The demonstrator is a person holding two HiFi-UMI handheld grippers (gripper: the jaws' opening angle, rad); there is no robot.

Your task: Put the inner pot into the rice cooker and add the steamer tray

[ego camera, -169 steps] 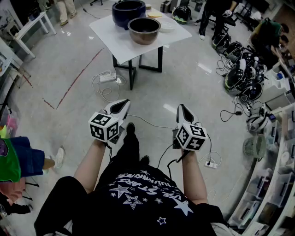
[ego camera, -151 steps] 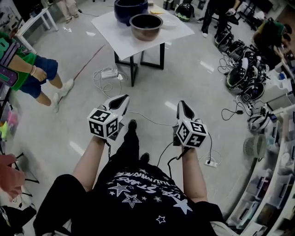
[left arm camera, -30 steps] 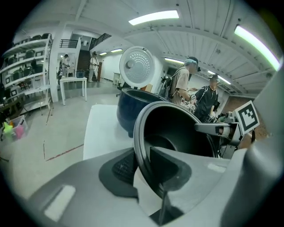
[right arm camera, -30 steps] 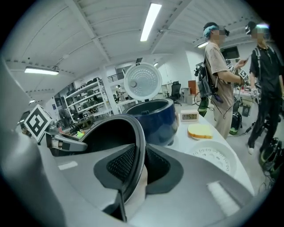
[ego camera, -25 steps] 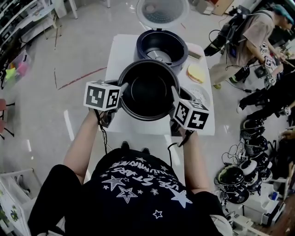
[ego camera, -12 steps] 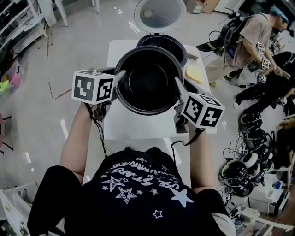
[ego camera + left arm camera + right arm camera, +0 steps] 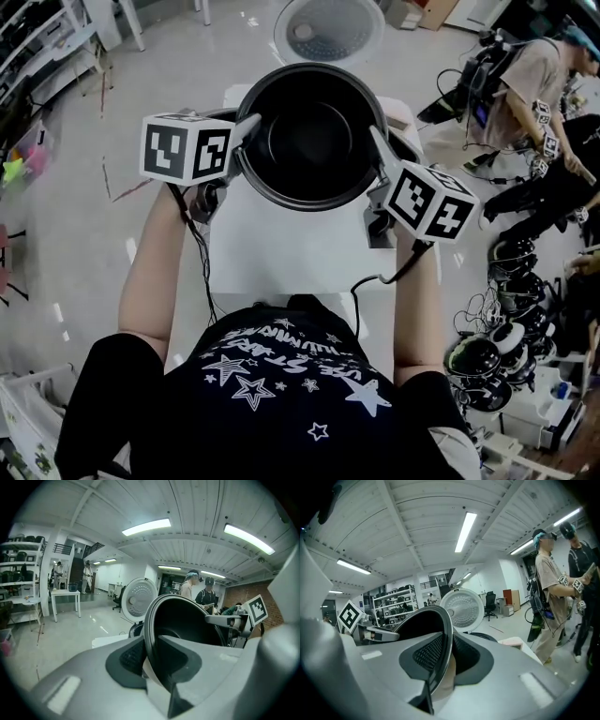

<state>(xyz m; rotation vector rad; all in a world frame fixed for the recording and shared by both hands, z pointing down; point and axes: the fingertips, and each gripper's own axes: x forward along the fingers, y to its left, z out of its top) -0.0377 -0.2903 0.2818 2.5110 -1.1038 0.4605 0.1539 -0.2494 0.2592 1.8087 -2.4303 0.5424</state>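
Gripping the inner pot (image 7: 314, 131) by opposite sides of its rim, the left gripper (image 7: 246, 127) and the right gripper (image 7: 378, 142) hold it mouth upward, clear of the white table (image 7: 281, 253). Each gripper's own view shows its jaws closed on the thin lip of the pot, one pad inside the wall and one outside. A pinch at two opposed points probably serves to stop the round vessel from pivoting or tipping, as it could under a single hold. The pot hangs over the far end of the table, where the rice cooker (image 7: 480, 635) stands with its lid (image 7: 328, 28) raised out of the way. From above, the pot hides nearly all of the cooker body, which suggests it is being lined up with the opening. Lowering it would seem to call for both grippers to descend together so that the rim stays level and clears the cooker's wall. No steamer tray can be picked out in these views; that step appears not yet begun. Two people (image 7: 548, 597) stand well apart from the table.
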